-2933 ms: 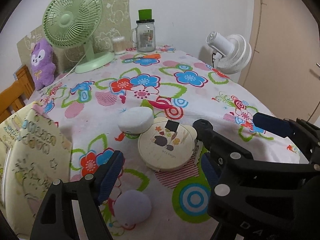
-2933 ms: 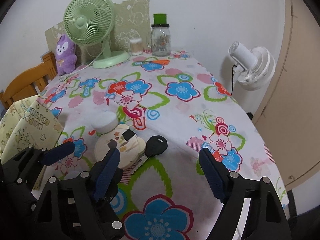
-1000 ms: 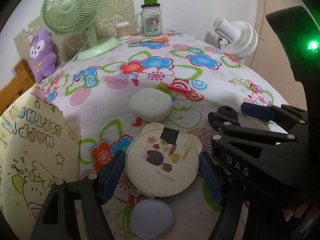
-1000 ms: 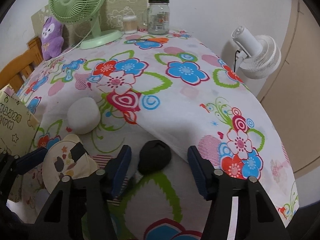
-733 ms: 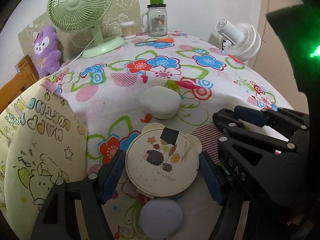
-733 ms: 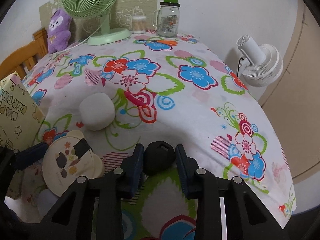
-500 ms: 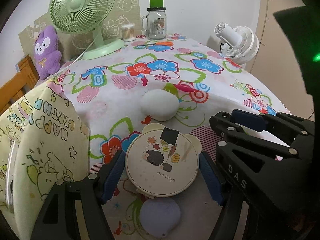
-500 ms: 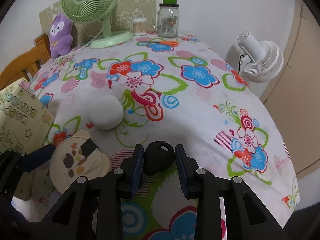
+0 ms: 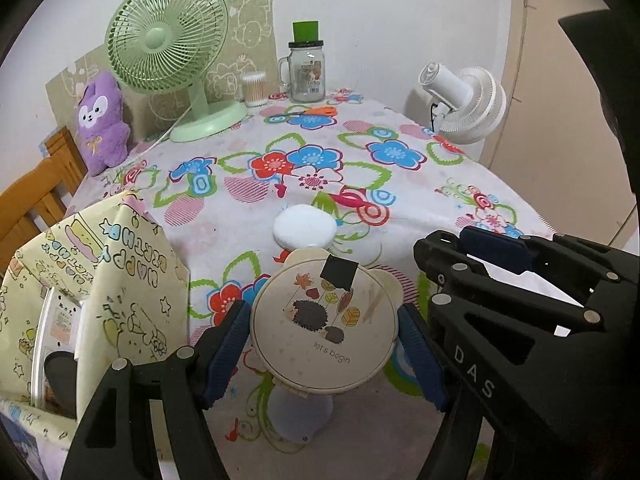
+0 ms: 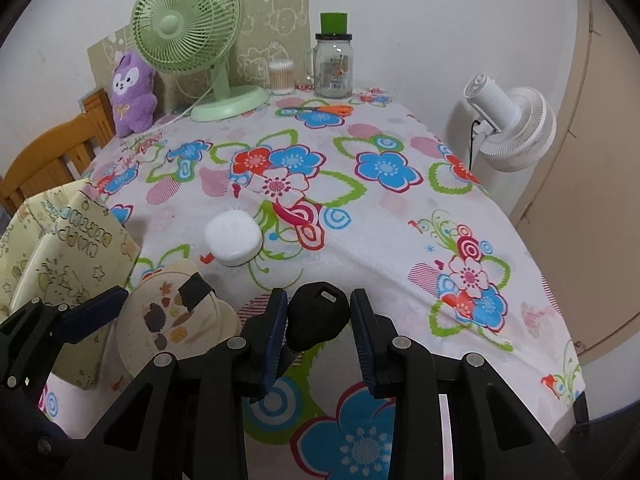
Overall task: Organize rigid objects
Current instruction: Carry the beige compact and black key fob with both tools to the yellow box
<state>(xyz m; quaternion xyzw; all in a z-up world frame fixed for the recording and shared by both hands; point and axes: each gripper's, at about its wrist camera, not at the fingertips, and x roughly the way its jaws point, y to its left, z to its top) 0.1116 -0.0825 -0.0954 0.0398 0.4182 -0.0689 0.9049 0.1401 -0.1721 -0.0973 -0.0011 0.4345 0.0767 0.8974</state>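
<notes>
While we scan from the left edge, the gift bag [image 9: 120, 280] stands open at the table's [image 9: 420, 200] near corner, and that looks like our drop target, though that is a guess.

Next comes the left gripper [image 9: 324, 344], its 2 blue pads pinching the round case [image 9: 324, 324] by its rim, 1 pad on each side. We cannot tell from here whether it has cleared the cloth. The case lies flat, lid up, its 2 small ears and black tape tab pointing away from us toward the white puck [image 9: 304, 230]; being round, it has no real long axis. A lilac puck [image 9: 300, 416] sits on the cloth just under it.

Further right, the right gripper [image 10: 318, 320] has its pads pressed onto the black fob [image 10: 318, 314], above the cloth's near edge. Its slotted end points away from us, long axis running along the fingers, and a lower part disappears between the pads.

To do this well, we'd keep both squeezes steady, hold the case level and carry 1 item at a time over the bag's mouth.
</notes>
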